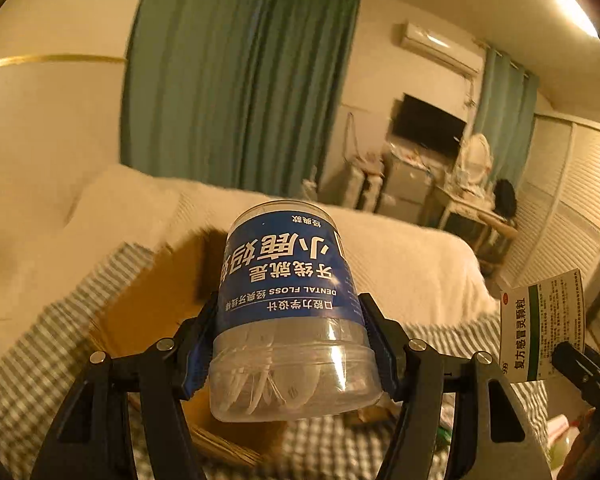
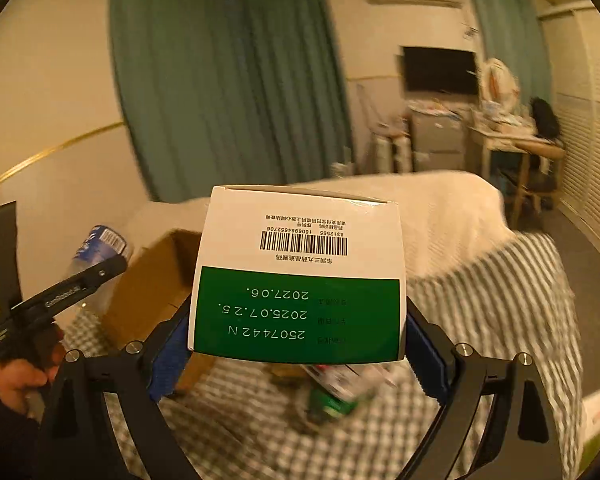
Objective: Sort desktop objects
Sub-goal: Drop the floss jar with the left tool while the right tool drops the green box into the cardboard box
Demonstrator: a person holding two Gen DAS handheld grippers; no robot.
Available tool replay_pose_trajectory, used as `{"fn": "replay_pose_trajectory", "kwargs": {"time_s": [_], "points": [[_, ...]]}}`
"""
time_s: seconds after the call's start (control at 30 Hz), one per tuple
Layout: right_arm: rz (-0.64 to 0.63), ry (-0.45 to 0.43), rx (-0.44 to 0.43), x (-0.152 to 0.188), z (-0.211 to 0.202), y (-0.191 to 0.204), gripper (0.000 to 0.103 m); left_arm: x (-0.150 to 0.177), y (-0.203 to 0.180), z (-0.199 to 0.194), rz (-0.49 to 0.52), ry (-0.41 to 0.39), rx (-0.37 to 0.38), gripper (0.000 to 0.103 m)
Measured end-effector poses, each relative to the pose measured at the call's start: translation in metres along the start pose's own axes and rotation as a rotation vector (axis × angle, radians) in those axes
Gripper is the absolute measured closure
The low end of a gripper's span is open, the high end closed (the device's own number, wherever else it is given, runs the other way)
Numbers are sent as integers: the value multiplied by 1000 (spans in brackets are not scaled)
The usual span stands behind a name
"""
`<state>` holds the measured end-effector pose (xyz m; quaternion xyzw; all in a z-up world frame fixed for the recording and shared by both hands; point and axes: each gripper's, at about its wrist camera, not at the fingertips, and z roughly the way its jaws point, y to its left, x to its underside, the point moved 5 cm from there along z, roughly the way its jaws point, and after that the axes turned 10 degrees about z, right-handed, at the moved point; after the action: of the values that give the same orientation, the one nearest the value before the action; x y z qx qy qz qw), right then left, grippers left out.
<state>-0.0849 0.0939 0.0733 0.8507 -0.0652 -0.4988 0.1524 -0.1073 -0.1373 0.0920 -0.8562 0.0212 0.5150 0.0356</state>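
Observation:
My left gripper (image 1: 290, 344) is shut on a clear dental floss jar (image 1: 288, 308) with a blue label, held upside down above the bed. The jar also shows at the left of the right wrist view as a blue-labelled jar (image 2: 100, 248), with the left gripper (image 2: 60, 296) and a hand around it. My right gripper (image 2: 296, 352) is shut on a white and green medicine box (image 2: 300, 280), its barcode side facing the camera. The same medicine box (image 1: 544, 324) appears at the right edge of the left wrist view. An open cardboard box (image 1: 160, 304) lies on the checked bedsheet below.
A white blanket (image 1: 400, 248) covers the far part of the bed. Small packets (image 2: 340, 392) lie blurred on the checked sheet (image 2: 260, 420) under the medicine box. Green curtains (image 2: 220, 92), a dark screen (image 2: 440, 68) and a cluttered desk (image 2: 512, 132) stand across the room.

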Motion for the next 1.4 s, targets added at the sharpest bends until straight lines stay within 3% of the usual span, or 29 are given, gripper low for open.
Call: {"fn": "replay_pose_trajectory", "kwargs": {"time_s": [0.3,0.4,0.53,0.77,1.07,1.13,1.2,1.27,1.4], "points": [[-40,30,-154,-16,67,89,11,-25,62,33,-51,-16,-96,36],[-39,61,-176,-14,99,107,11,-9,75,59,-70,6,-123,36],[-39,119,-201,-3,141,127,11,30,90,100,-81,78,-105,36],[-109,198,-171,27,217,161,11,66,95,134,-63,156,-91,36],[-171,241,-86,64,267,172,10,91,97,155,-2,244,-125,36],[-157,240,-102,65,268,171,9,91,93,151,6,245,-122,32],[-141,214,-89,58,272,169,2,89,89,146,12,234,-118,10],[-130,179,-67,51,270,167,1,84,90,139,4,212,-142,1],[-102,146,-84,34,236,156,0,78,93,126,-44,185,-131,1]]}}
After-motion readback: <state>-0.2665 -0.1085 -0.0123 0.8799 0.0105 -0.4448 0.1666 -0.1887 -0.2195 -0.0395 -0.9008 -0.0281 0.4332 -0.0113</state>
